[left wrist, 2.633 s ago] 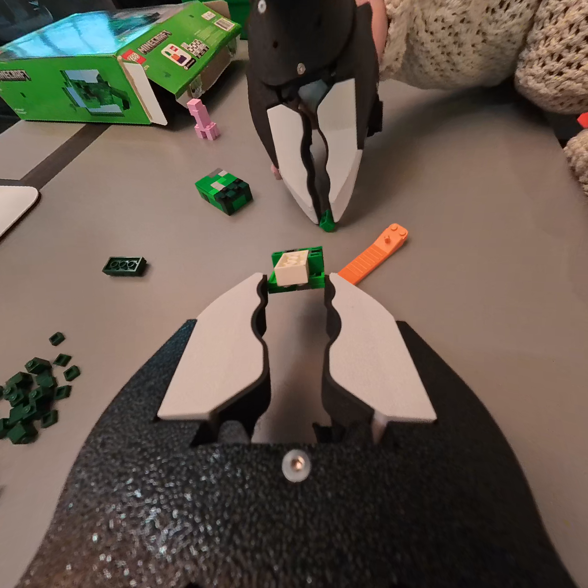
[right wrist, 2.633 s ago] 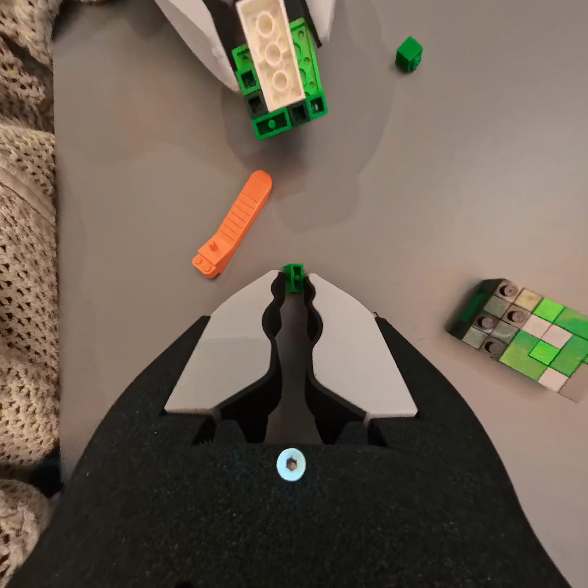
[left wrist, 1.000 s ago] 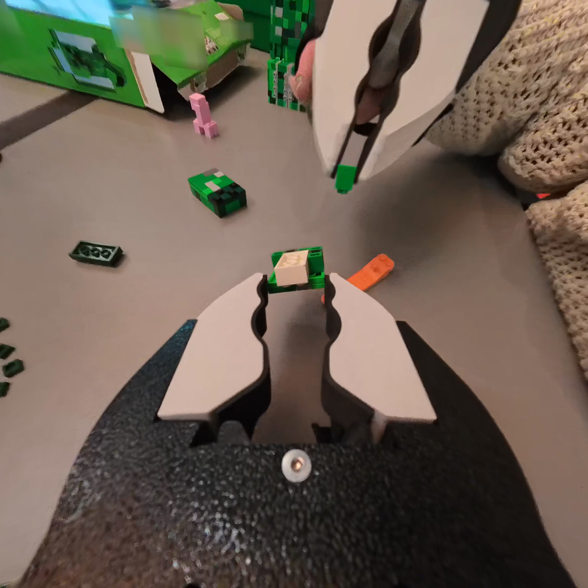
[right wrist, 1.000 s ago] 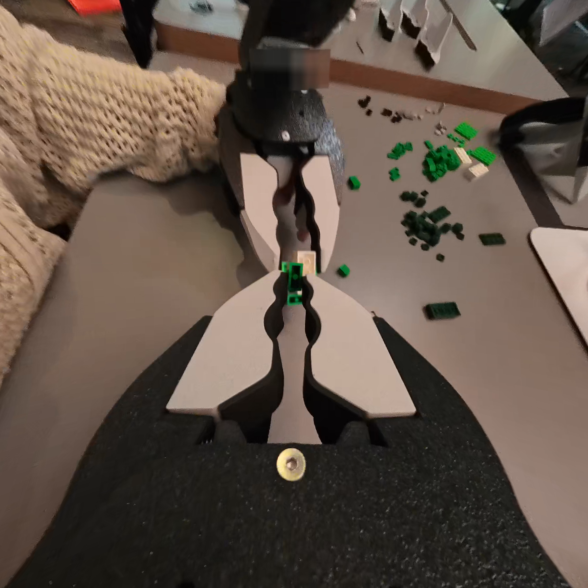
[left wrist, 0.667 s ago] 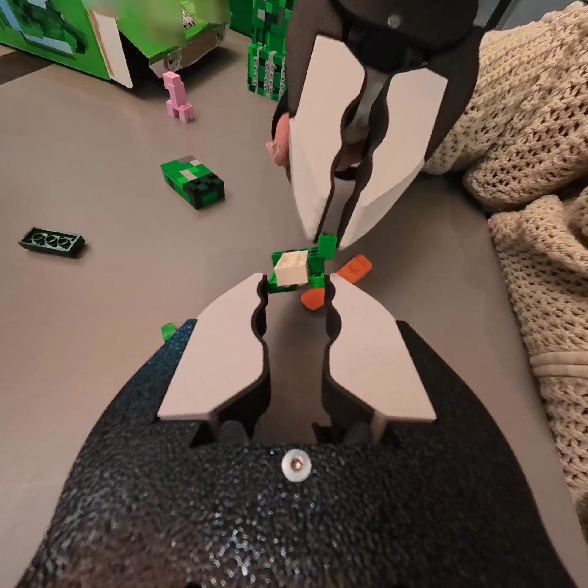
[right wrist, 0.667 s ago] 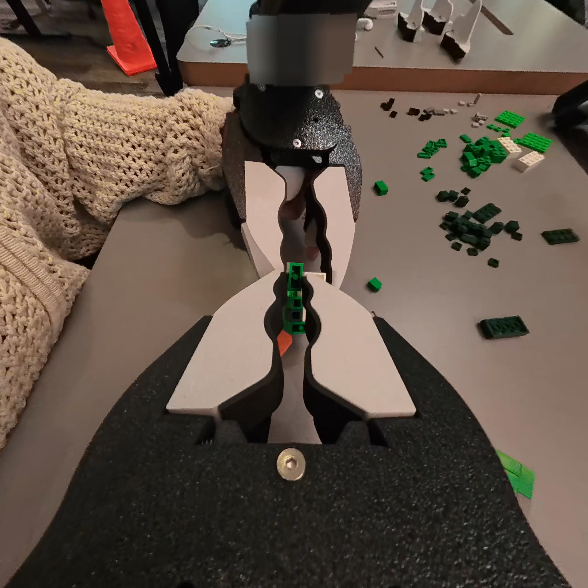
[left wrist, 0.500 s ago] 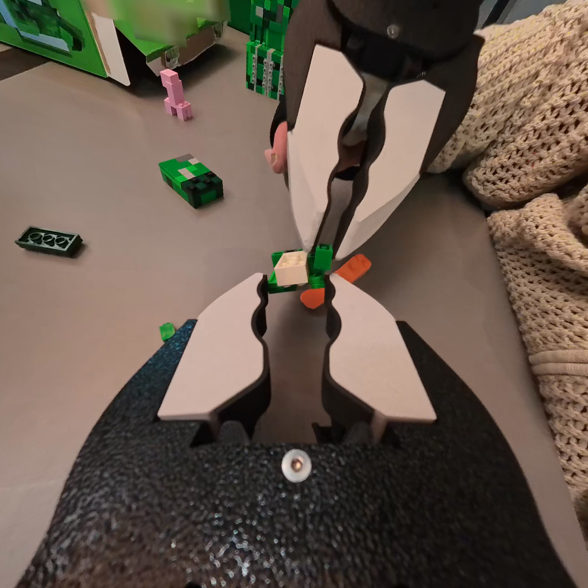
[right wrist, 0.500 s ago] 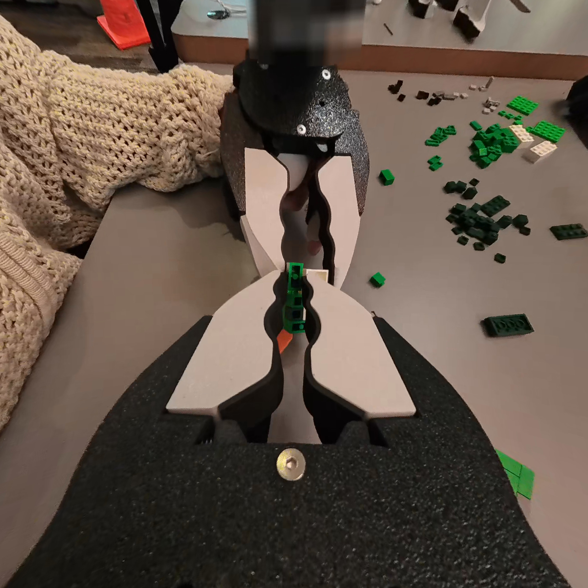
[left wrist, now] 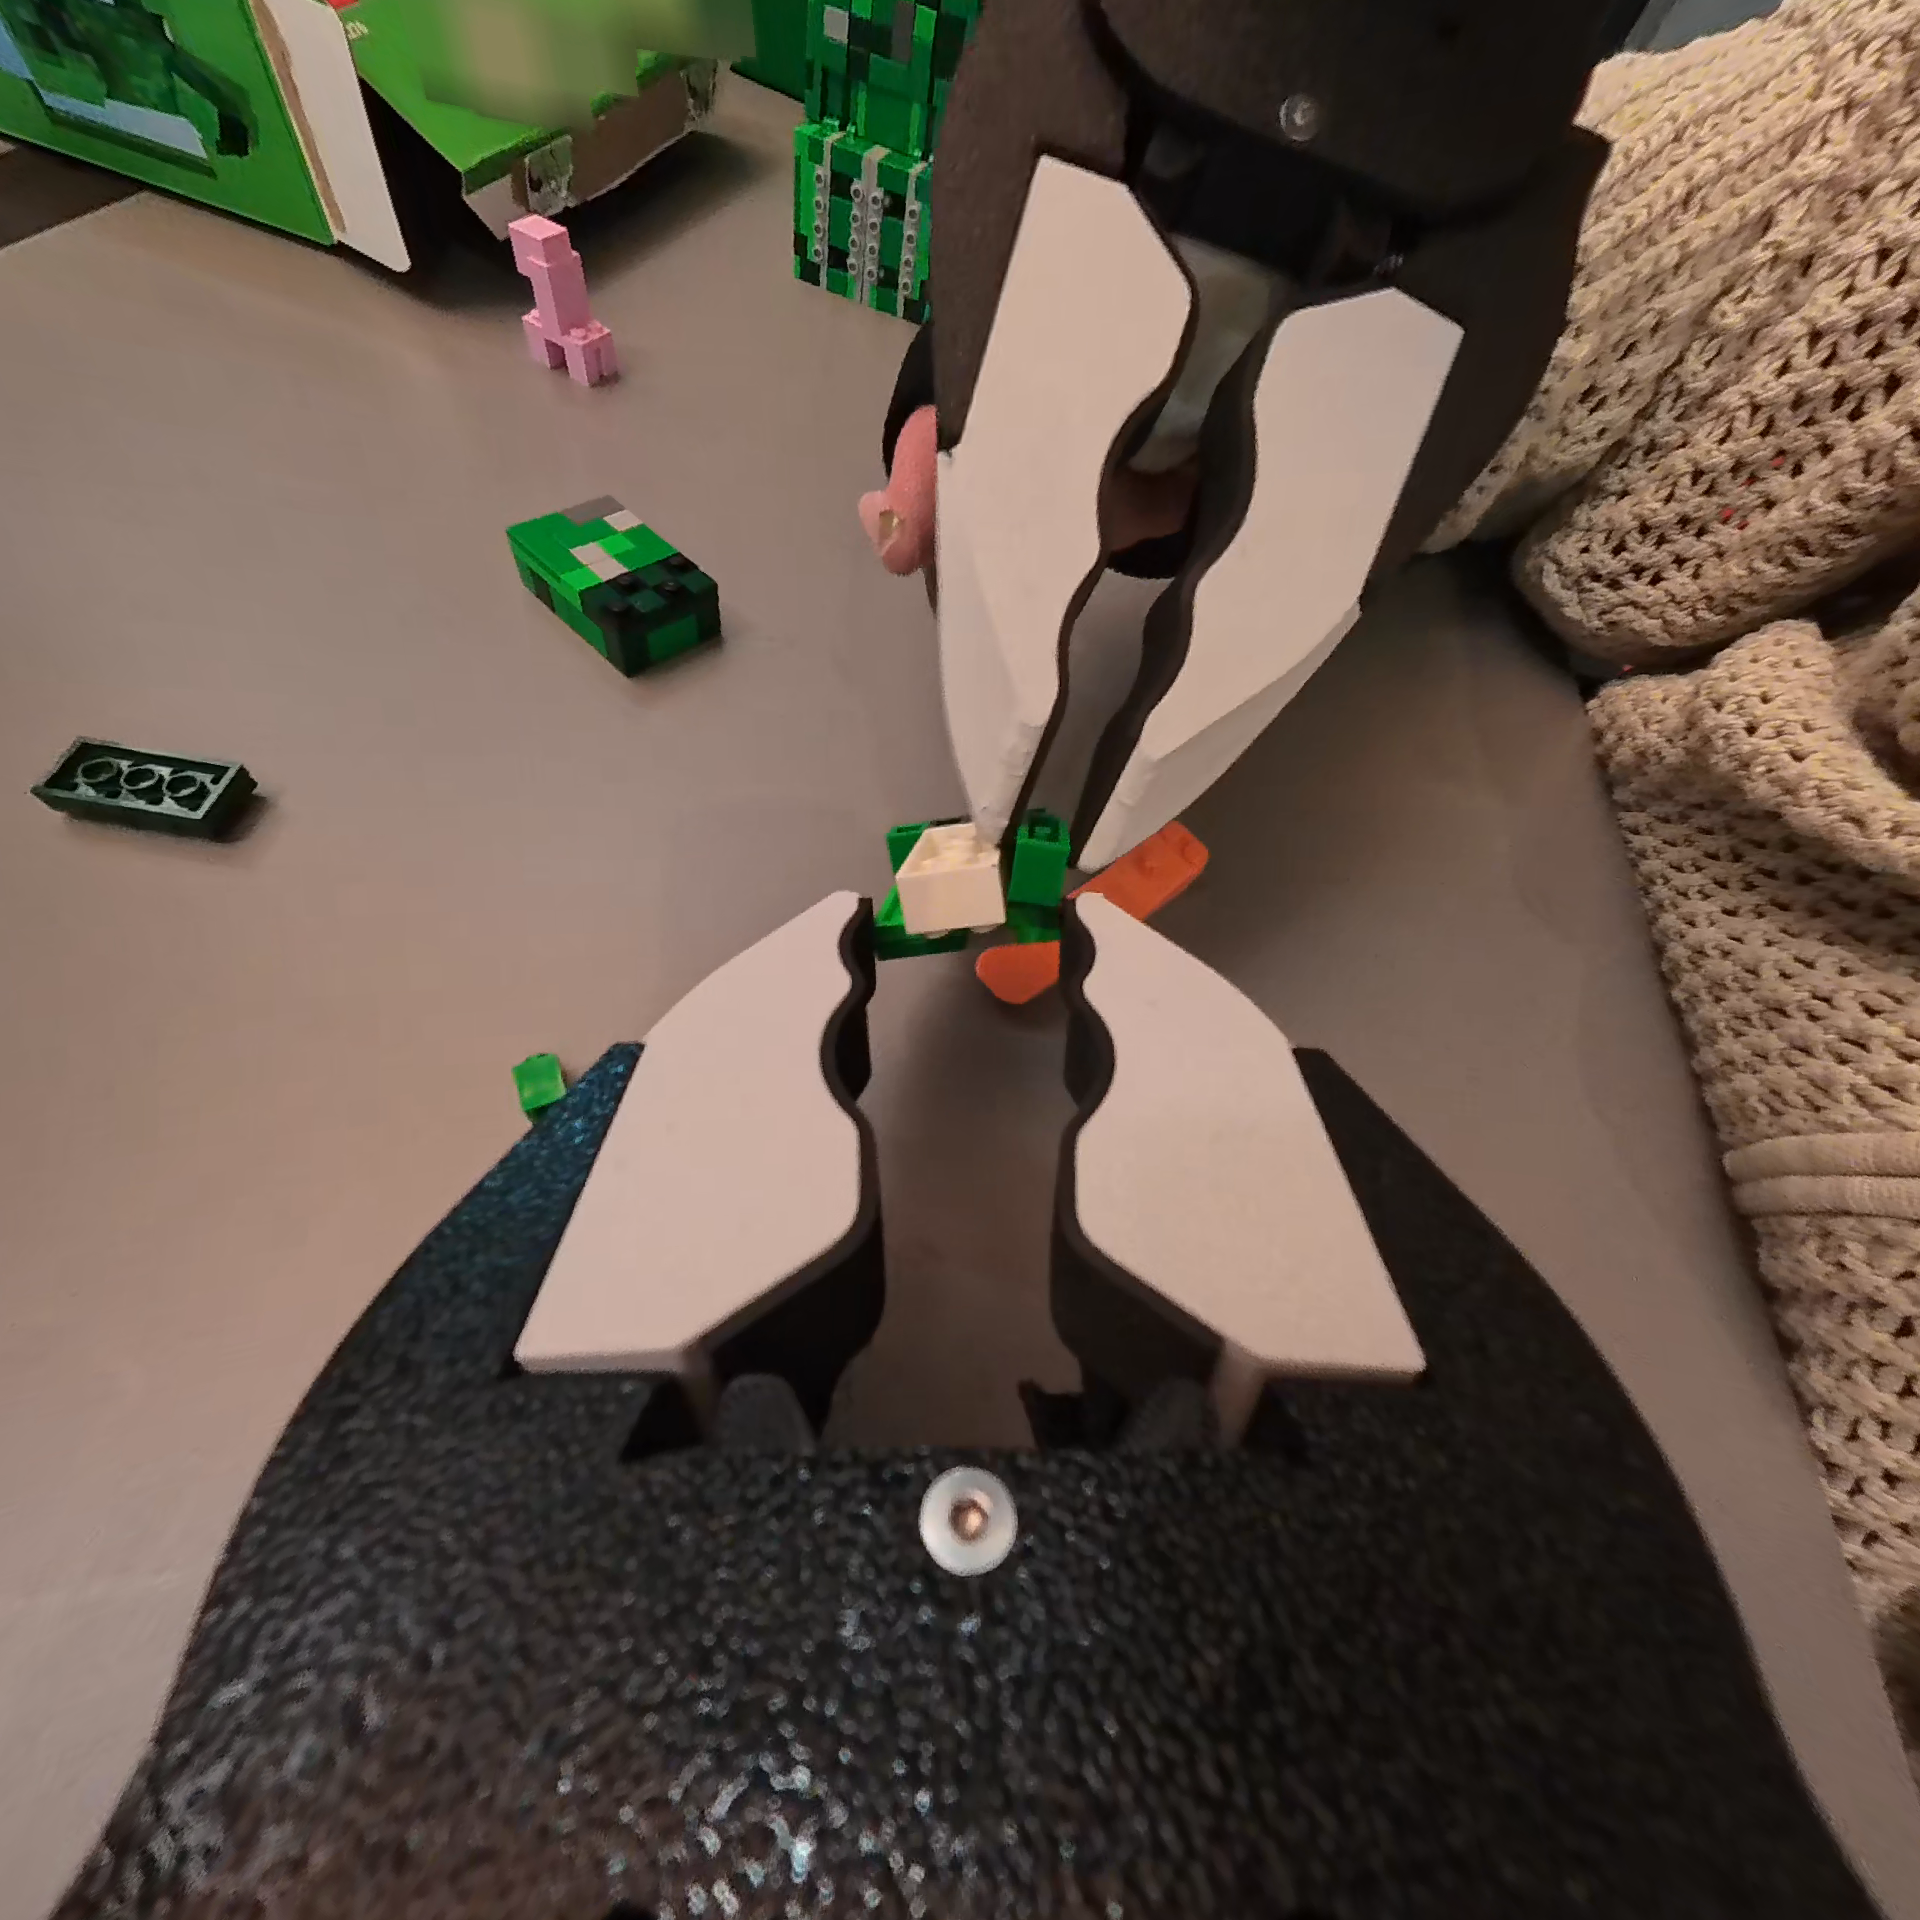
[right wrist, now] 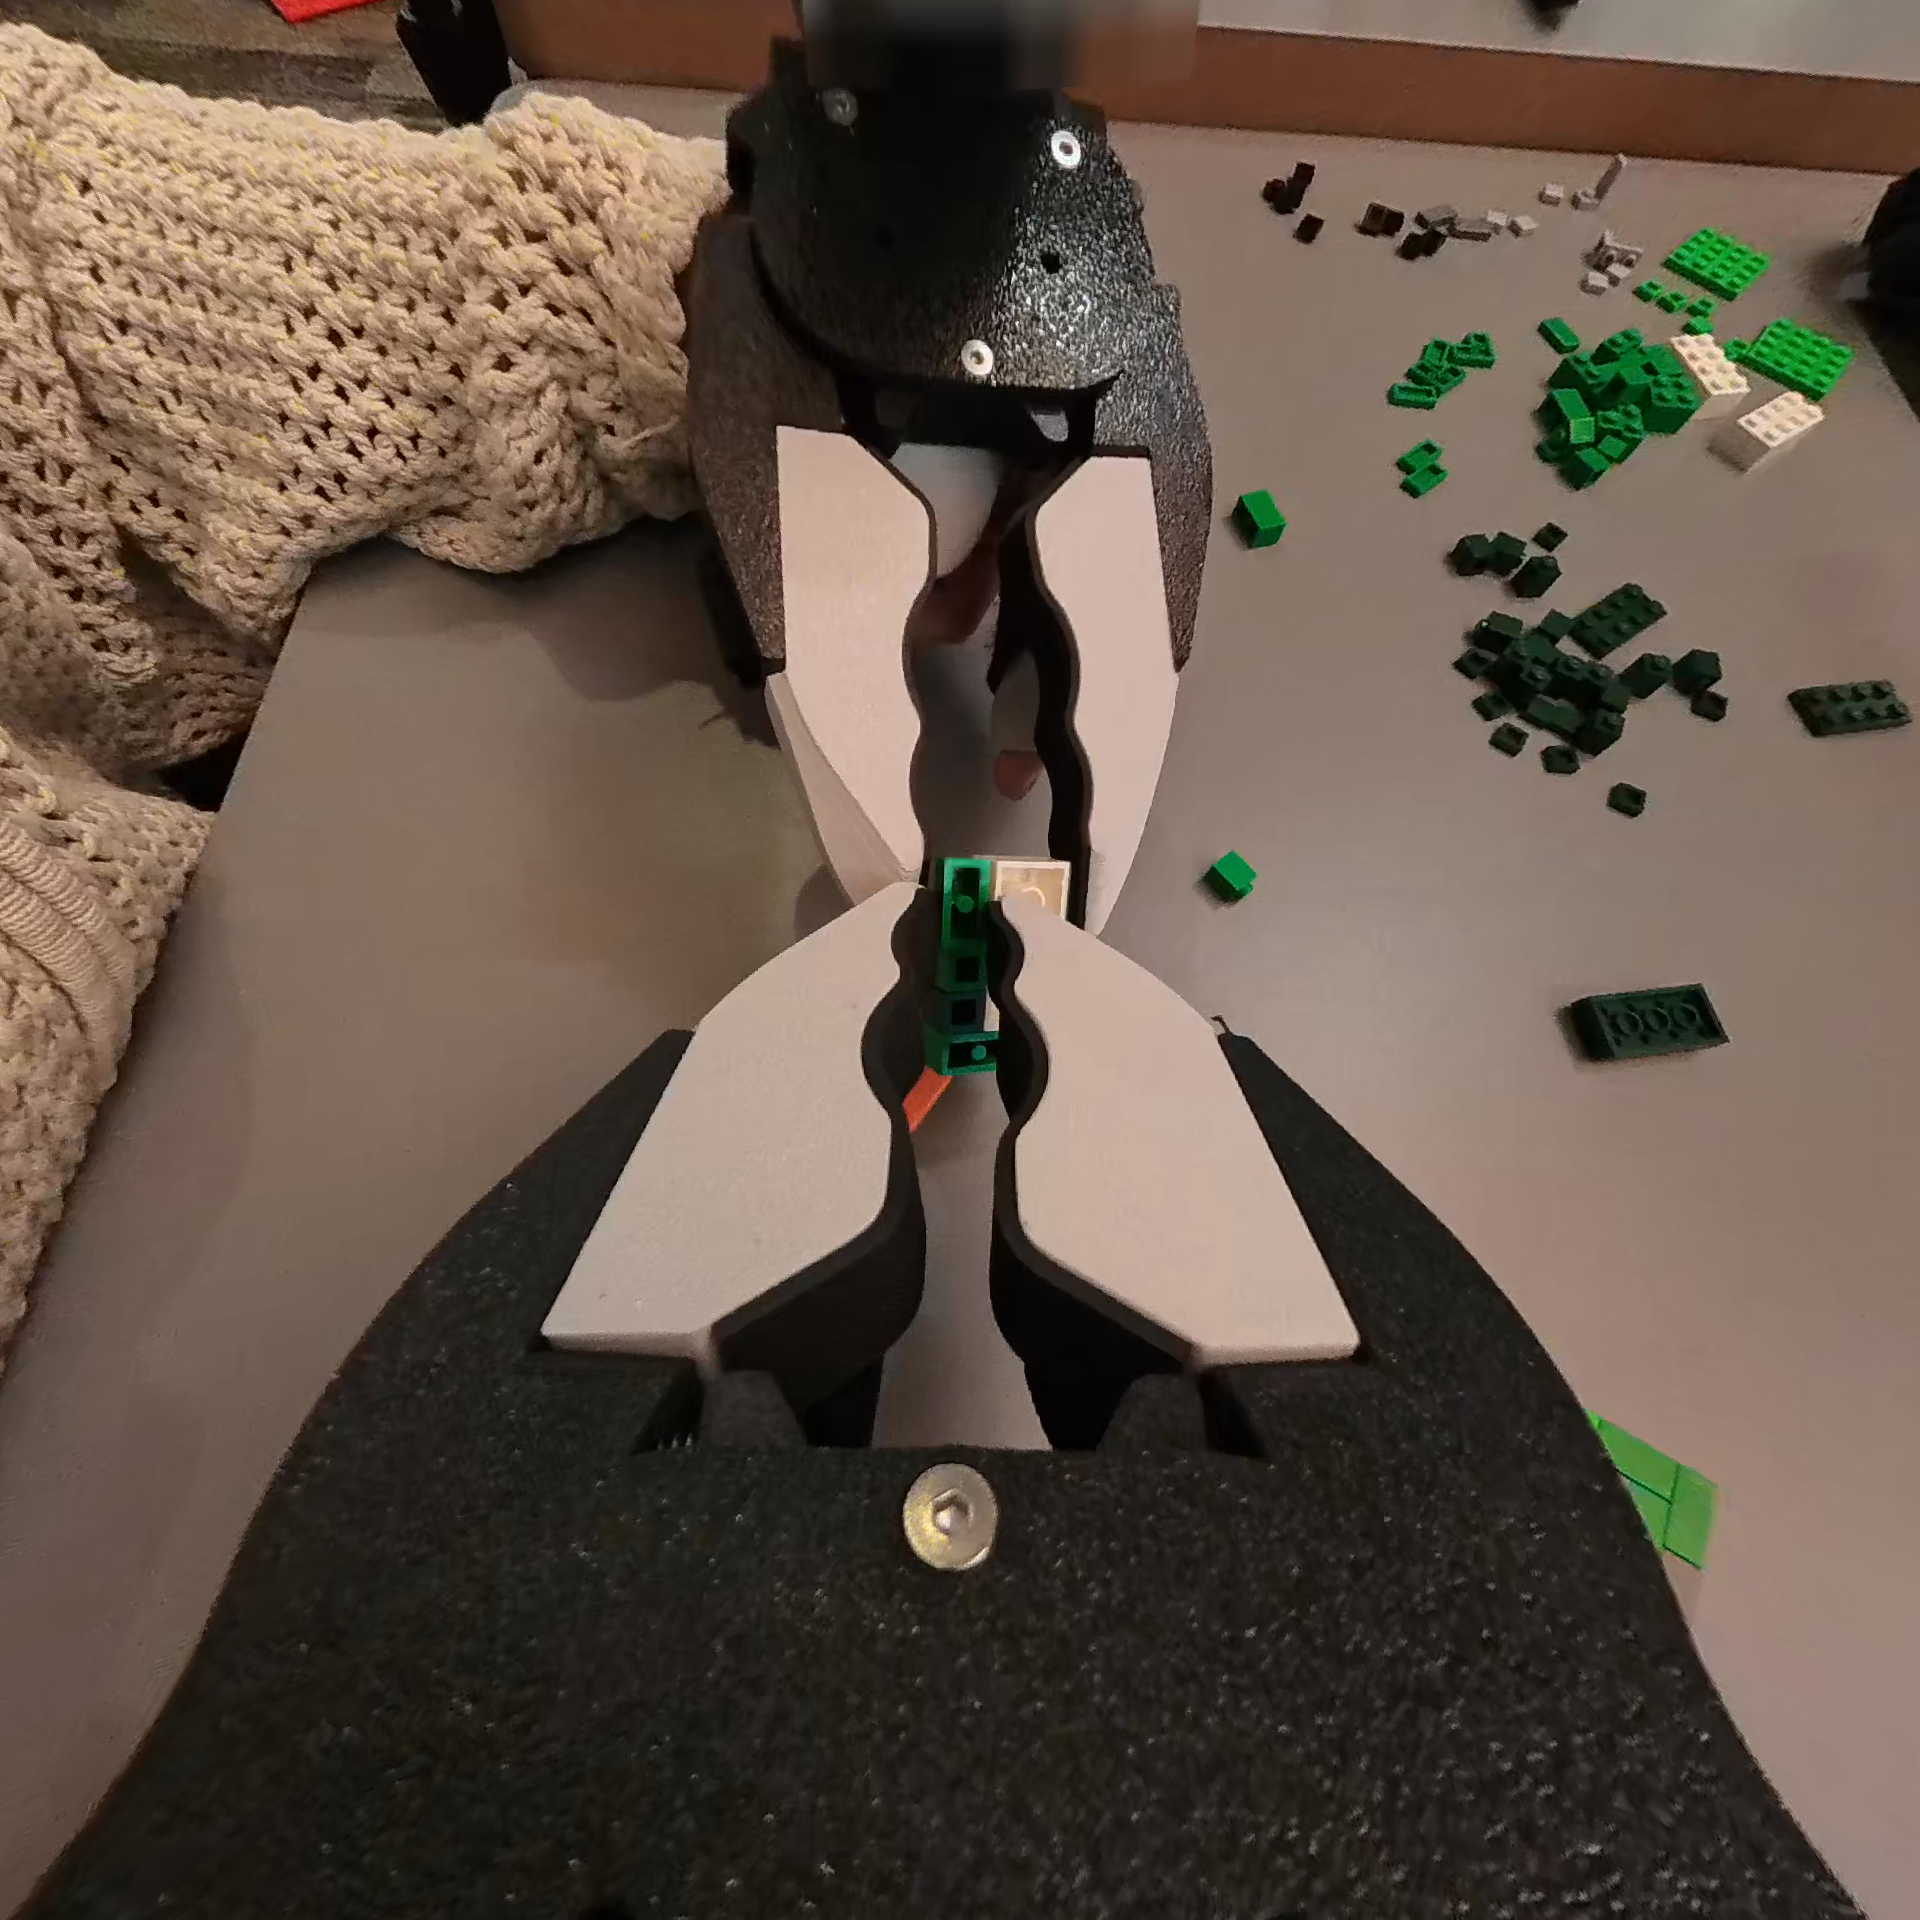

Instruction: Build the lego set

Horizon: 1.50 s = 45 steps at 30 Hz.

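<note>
My left gripper [left wrist: 966, 916] is shut on a small green build with a white brick [left wrist: 951, 878] on top and holds it at its fingertips above the grey table [left wrist: 364, 935]. My right gripper [left wrist: 1039, 831] comes down from above, shut on a small green brick [left wrist: 1039, 862]. That brick touches the build just right of the white brick. In the right wrist view my right gripper [right wrist: 961, 899] pinches the green brick [right wrist: 964, 891] against the build's green row [right wrist: 961, 997], with the white brick [right wrist: 1031, 888] beside it. The left gripper [right wrist: 997, 873] faces it.
An orange brick separator [left wrist: 1138, 873] lies under the build. A green-black block [left wrist: 613, 582], a dark green plate [left wrist: 145, 784], a pink figure [left wrist: 561, 301], a green figure [left wrist: 862, 208] and a green box [left wrist: 208, 135] stand left and behind. Loose brick piles [right wrist: 1569, 675] lie at the right. Knit sleeves [right wrist: 312, 312] are close. Both grippers' tips are close together, under 4 cm apart. The green-black block [left wrist: 613, 582] sits 12 cm or so from the ends of my left fingers.
My right gripper lifted the small green brick off the table, swung over and lowered it onto the build. My left gripper kept holding the build.
</note>
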Motion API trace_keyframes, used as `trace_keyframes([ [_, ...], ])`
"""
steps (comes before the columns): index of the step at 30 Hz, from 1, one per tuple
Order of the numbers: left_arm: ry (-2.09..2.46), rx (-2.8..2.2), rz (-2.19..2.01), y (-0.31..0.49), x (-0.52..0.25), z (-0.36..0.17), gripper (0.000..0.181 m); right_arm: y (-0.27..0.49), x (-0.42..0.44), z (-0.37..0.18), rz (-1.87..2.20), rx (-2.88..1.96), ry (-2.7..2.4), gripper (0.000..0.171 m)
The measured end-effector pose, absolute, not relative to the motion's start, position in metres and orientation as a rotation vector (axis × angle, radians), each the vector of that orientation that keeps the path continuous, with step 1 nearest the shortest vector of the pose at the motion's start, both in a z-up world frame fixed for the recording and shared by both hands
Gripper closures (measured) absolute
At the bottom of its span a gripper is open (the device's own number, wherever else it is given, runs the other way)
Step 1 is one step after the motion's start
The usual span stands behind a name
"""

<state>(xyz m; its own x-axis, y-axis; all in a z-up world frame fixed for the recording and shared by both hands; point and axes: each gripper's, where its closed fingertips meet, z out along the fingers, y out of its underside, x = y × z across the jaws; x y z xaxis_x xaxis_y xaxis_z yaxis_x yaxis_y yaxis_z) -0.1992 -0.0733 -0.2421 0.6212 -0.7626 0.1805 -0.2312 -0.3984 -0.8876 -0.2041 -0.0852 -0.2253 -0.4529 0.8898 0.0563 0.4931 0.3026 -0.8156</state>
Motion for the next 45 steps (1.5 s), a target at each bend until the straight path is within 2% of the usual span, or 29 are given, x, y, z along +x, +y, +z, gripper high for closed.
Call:
trace_keyframes([
  [19,0.768,-1.953,-0.742,-0.072,-0.201,-0.244,0.147,-0.083,-0.197,-0.220,0.949,-1.147,-2.042,0.151],
  [26,0.732,-1.979,-0.737,-0.069,-0.205,-0.246,0.147,-0.077,-0.198,-0.225,0.613,-0.917,-1.981,0.127],
  [30,0.678,-1.989,-0.761,-0.067,-0.208,-0.245,0.147,-0.074,-0.202,-0.230,0.339,-0.764,-1.918,0.121],
  [36,0.596,-1.964,-0.854,-0.066,-0.210,-0.235,0.147,-0.069,-0.208,-0.231,0.096,-0.625,-1.806,0.126],
  [45,0.581,-1.960,-0.893,-0.067,-0.209,-0.234,0.147,-0.069,-0.220,-0.224,0.075,-0.603,-1.730,0.135],
])
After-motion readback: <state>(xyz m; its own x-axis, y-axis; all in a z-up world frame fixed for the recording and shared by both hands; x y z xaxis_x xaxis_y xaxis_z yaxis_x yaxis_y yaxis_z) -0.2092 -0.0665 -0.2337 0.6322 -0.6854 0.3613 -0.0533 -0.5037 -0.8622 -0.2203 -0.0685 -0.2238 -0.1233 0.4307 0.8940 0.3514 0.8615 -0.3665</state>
